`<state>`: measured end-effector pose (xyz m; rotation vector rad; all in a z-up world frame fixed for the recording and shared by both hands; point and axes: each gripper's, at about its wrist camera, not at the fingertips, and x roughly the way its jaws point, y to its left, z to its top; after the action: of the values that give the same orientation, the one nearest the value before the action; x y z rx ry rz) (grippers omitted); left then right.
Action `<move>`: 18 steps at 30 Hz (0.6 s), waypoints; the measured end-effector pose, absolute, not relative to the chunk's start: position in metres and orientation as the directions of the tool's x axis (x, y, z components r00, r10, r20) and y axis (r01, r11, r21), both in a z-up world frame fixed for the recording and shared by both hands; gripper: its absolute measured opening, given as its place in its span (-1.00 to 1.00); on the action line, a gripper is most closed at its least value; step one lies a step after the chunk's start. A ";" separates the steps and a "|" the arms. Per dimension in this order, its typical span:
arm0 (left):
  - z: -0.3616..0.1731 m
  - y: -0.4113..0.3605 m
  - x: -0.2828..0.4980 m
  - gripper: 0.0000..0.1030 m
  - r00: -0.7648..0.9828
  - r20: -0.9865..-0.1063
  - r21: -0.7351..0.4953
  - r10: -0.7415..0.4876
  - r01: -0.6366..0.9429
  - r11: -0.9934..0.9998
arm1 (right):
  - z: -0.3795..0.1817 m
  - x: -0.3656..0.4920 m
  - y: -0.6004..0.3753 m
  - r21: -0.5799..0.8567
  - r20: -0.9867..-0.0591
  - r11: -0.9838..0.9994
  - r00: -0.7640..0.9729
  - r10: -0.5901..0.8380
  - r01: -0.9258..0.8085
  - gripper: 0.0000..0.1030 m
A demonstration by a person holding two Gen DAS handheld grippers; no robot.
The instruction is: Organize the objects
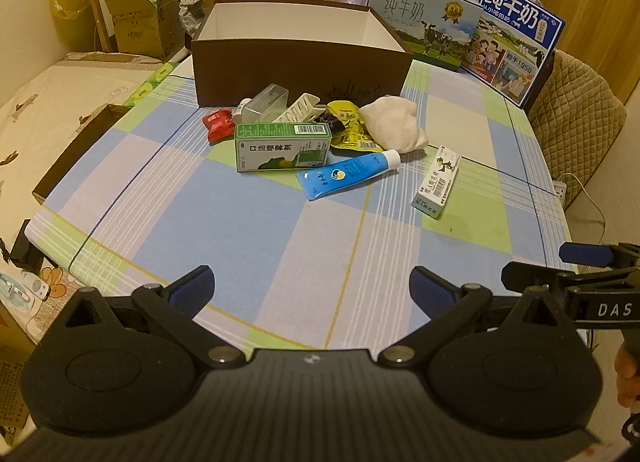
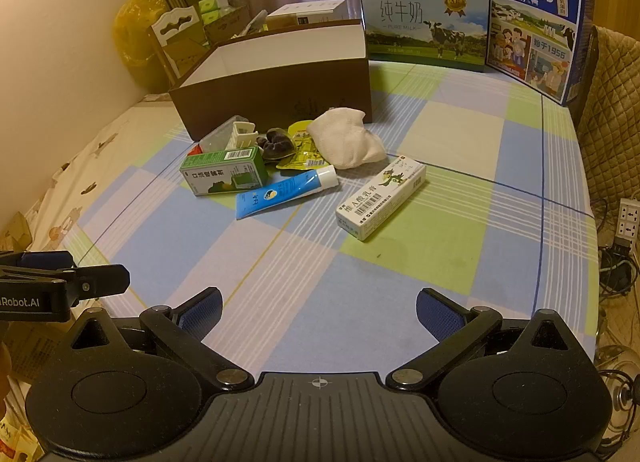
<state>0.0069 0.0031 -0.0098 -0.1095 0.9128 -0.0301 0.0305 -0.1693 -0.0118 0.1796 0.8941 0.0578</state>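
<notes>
A pile of small items lies before an open brown box (image 1: 300, 62) (image 2: 276, 90): a green carton (image 1: 282, 146) (image 2: 222, 174), a blue tube (image 1: 346, 174) (image 2: 286, 190), a white ointment box (image 1: 437, 182) (image 2: 382, 196), a white cloth bundle (image 1: 394, 122) (image 2: 346, 138), a yellow packet (image 1: 352, 130) (image 2: 306, 150), a red packet (image 1: 217, 124), a clear case (image 1: 266, 102) and a white holder (image 1: 298, 108). My left gripper (image 1: 312, 290) and right gripper (image 2: 319, 310) are both open and empty, held low over the table's near edge, well short of the pile.
The table has a blue, green and white checked cloth (image 1: 280, 242). Two milk cartons (image 1: 424, 22) (image 1: 516, 38) stand at the back right. A bed (image 1: 60, 102) lies left, a padded chair (image 1: 576, 118) right. A power strip (image 2: 628, 218) and cables lie on the floor.
</notes>
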 end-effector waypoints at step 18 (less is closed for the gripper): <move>-0.009 0.002 0.008 0.99 0.609 -0.790 -0.108 -0.071 -0.024 0.994 | -0.012 0.032 -0.170 0.180 -0.772 0.983 0.623 0.129 0.019 0.96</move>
<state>0.0078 0.0018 -0.0094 -0.1113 0.9166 -0.0269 0.0325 -0.1695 -0.0124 0.1774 0.8976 0.0636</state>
